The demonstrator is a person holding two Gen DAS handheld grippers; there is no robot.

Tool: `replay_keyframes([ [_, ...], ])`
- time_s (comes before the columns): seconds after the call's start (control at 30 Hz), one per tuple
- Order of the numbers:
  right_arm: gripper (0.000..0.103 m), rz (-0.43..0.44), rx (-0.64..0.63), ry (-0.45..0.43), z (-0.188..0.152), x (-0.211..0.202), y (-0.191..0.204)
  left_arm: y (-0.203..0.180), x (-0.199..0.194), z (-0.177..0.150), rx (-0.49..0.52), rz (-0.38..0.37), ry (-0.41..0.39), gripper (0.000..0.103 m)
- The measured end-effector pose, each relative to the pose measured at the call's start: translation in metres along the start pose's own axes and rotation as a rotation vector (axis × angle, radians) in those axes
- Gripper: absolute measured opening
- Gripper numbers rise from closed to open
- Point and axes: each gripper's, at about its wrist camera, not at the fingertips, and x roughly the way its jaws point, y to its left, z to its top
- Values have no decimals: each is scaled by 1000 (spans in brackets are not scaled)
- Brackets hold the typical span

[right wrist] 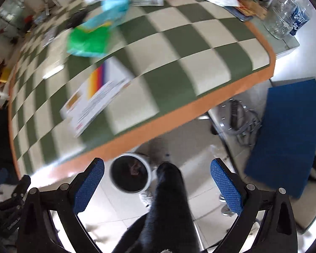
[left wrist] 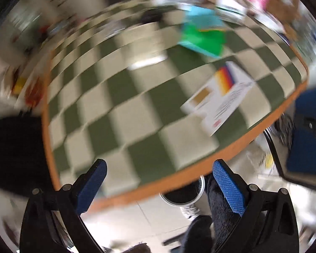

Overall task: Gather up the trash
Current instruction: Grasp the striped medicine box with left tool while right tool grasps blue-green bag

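Two empty claws, left claw (left wrist: 159,186) and right claw (right wrist: 157,185), spread textured blue pads.

Two black arms with a blue pad on each tip are seen at the bottom of the frame on the left gripper (left wrist: 159,181). The pads (left wrist: 229,186) are covered in a fine bumpy pattern. Small round grey screws (left wrist: 252,187) are set into the black plastic where the arms are joined, and long cut-out holes are seen in the black side pieces. The right gripper (right wrist: 157,181) is made the same way, with black arms, blue bumpy pads (right wrist: 226,186) and round grey screws (right wrist: 249,187). A leg (right wrist: 168,206) in dark, fuzzy trousers is seen at the bottom middle of the right view.
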Motion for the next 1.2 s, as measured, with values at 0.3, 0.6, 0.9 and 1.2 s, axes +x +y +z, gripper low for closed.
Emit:
replay_keyframes([
  [0.3,102,-52,39,92,91,46,-68,-94,83,106,473,-80,167,102],
  [0.6,102,-22,97,151,135,61,-93,-85,105,119,405,-194,223,76],
  [0.9,102,74,33,131,174,51,-21,48,106,56,-382,-145,304,76],
  [1.2,102,102,29,17,256,61,115,126,128,42,-795,-149,319,77],
])
